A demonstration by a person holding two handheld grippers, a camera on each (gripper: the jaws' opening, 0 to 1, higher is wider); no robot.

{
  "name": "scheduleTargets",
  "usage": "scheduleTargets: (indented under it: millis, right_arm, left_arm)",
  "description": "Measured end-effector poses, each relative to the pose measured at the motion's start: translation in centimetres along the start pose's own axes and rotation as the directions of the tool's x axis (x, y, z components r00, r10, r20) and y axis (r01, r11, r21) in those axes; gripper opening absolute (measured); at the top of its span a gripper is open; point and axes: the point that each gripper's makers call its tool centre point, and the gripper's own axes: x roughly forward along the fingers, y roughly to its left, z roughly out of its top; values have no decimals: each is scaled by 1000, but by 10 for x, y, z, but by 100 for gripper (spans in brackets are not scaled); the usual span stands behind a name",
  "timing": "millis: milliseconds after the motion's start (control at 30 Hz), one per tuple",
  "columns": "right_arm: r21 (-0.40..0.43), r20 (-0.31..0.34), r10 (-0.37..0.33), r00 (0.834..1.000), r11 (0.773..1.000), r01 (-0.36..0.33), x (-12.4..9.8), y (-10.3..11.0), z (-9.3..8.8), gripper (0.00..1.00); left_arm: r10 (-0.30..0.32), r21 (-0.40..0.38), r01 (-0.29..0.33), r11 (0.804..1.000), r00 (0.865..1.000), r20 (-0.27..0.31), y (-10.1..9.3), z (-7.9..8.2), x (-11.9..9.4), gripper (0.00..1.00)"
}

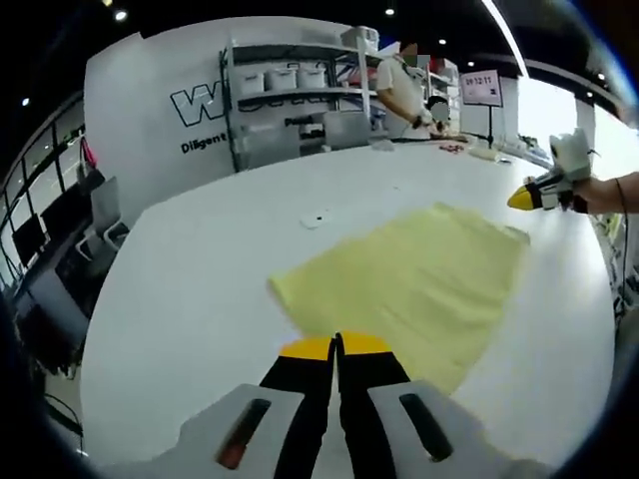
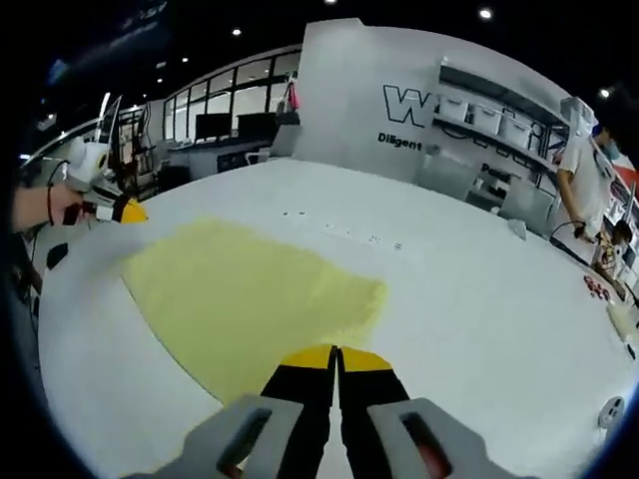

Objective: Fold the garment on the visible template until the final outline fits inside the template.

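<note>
Here the yellow garment (image 1: 409, 284) lies flat just beyond both closed jaws.

Left claw (image 1: 336, 344): two black jaws capped with yellow tips, seated in pale grey housings with dark slots, one showing a red insert. Right claw (image 2: 336, 354): same black jaws, yellow tips, grey housings. A dark band circles the person's wrist (image 2: 48, 205).

Pale yellow garment (image 1: 414, 284) lies flat and spread, roughly rectangular, smooth, on the white table (image 1: 190, 299)
</note>
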Motion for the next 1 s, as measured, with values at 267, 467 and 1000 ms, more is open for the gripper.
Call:
scheduleTargets:
  millis: [267,467,1000]
  right_arm:
    - [29,-10,62,998,998,-62,-12,10,-25,7]
    - [98,-22,151,988,984,-148,-21,22,-42,15]
    - [121,-54,264,963,959,-256,-17,42,-55,3]
  left_arm:
    - [-15,-30,14,999,1000,-17,-10,-24,-15,9]
    - [-68,-91,63,994,996,-52,-22,-46,-25,13]
    - [-141,-171,123,978,985,-99,-41,-68,-21,10]
